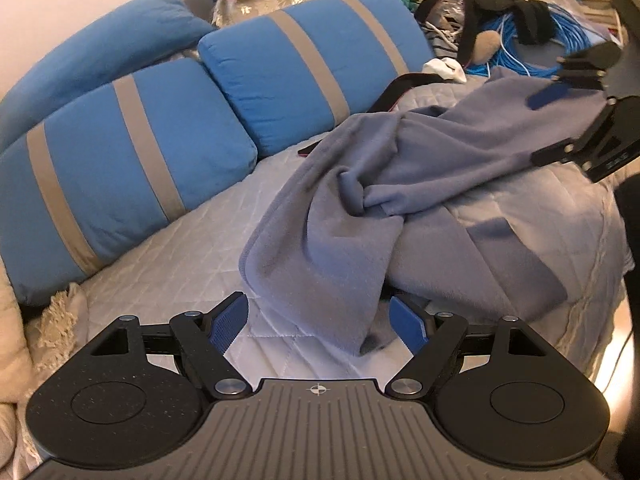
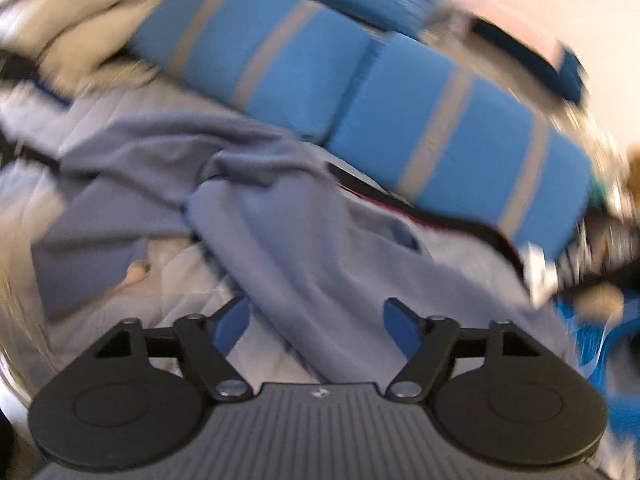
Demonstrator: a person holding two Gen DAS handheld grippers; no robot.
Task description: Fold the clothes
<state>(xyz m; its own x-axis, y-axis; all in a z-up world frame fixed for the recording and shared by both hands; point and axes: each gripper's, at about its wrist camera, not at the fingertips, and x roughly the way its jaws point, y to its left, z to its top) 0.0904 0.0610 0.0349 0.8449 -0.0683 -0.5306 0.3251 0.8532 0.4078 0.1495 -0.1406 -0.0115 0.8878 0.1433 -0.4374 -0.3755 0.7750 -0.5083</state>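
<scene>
Lying crumpled across the quilted bed cover (image 1: pixel 168 264), the grey-blue fleece garment (image 1: pixel 400 184) ran its long axis from the near edge of the bed, just ahead of the left gripper (image 1: pixel 320 320), away toward the far right, where the right gripper (image 1: pixel 568 120) hung over its other end. The nearest hem drooped between the left gripper's blue pads (image 1: pixel 230 322), which stood wide apart and pressed on nothing. In the right wrist view, badly blurred, the right gripper (image 2: pixel 318 320) also had its pads apart, with a band of the garment (image 2: pixel 304 248) passing between them; no pinch on the cloth could be made out. Each hand therefore sat near one end of the garment, the left nearer the loose hem at the bed's front edge.

The fabric looked soft, thick and fuzzy. It was bunched into a twisted knot near its middle, with one flap spread flat toward the right edge of the bed. The striped blue cushions (image 1: pixel 132 168) lined the back edge, well clear of it. By my judgement, folding had not begun and the piece first needed spreading out.
</scene>
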